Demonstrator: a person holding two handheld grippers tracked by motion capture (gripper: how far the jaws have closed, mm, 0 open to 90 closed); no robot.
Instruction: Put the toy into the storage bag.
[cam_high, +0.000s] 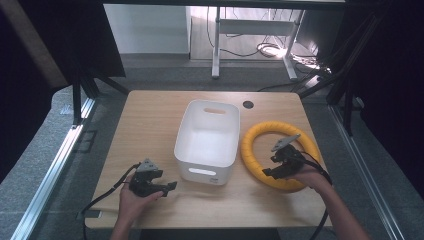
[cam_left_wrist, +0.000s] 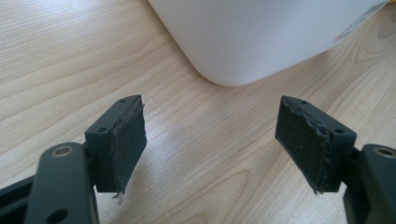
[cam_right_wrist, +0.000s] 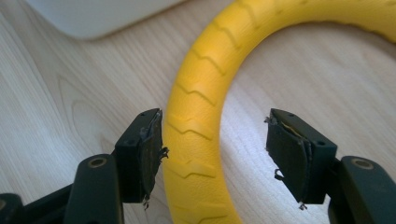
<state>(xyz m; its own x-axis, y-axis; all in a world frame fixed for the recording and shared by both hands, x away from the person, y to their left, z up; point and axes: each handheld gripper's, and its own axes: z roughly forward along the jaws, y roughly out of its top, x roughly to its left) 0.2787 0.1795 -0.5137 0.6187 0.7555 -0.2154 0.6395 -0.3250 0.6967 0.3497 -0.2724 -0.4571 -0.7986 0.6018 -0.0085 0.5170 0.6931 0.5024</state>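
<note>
- The right tongs (cam_right_wrist: 215, 154) straddle the near-left arc of the yellow ring (cam_right_wrist: 201, 121). Their jaws are part-way spread: the left pad touches or nearly touches the ring's outer side, and the right pad stands clear of it with bare wood between, so nothing is pinched yet.
- The left tongs (cam_left_wrist: 210, 144) are spread wide over bare wood, holding nothing, and aim at the rounded near corner of the white bin (cam_left_wrist: 261, 37).
- From the high view, the right tongs (cam_high: 274, 169) sit over the ring's (cam_high: 280, 127) near-left part; the ring lies flat on the counter (cam_high: 145, 115) just beside the bin's right wall.
- The left tongs (cam_high: 170, 187) rest low by the bin's (cam_high: 207, 132) near-left corner, close to it but apart.
- Progress, as I judge it: the work looks like lifting the ring, perhaps into the bin. The approach is made; the grip, the lift and any placing are left. The bin is empty.
- The counter is light wood with a dark round grommet (cam_high: 248, 104) near its far edge.
- Around it are grey carpet, dark curtains at both sides, and a white desk frame (cam_high: 216, 45) with cables beyond.
</note>
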